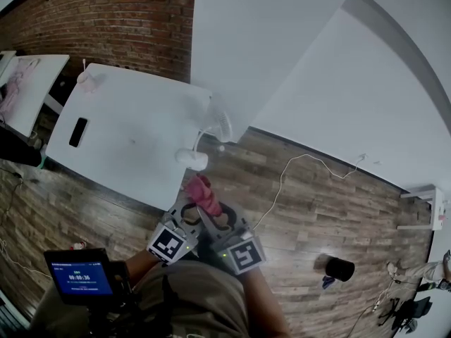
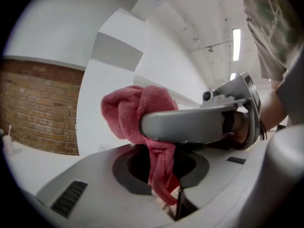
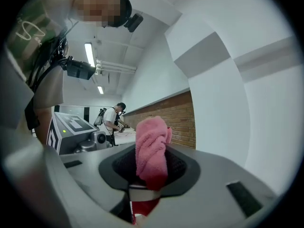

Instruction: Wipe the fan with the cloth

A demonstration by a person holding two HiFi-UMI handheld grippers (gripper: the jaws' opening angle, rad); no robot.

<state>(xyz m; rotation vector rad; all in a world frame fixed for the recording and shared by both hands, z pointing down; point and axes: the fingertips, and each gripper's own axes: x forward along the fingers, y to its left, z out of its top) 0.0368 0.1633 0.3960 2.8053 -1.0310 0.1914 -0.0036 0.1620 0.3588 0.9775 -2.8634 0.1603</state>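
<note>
Closest to the body, the left tongs (image 2: 165, 189) and the right tongs (image 3: 145, 182) sit side by side, tips angled toward each other, both on the same pink cloth (image 1: 201, 192). The left tongs are clenched on a hanging tail of it, which runs down into their slot. The bunched upper part swells above, and one grey arm of the right tongs lies across it. The right tongs are also clenched on the cloth, which stands up from their slot as a rolled wad. At lower left a small screen (image 1: 77, 277) glows blue.

The wad pokes out just past the near edge of the white counter (image 1: 127, 139). Beyond it, on that counter's right-hand corner, stands the white fan (image 1: 222, 125), with its round base (image 1: 192, 159) near the cloth but apart from it. Farther left on the counter lies a black phone (image 1: 78, 132). A white cable (image 1: 310, 164) trails across the wooden floor (image 1: 317, 217), where a black cup (image 1: 340, 268) stands to the right. A brick wall (image 1: 106, 13) rises behind the counter.
</note>
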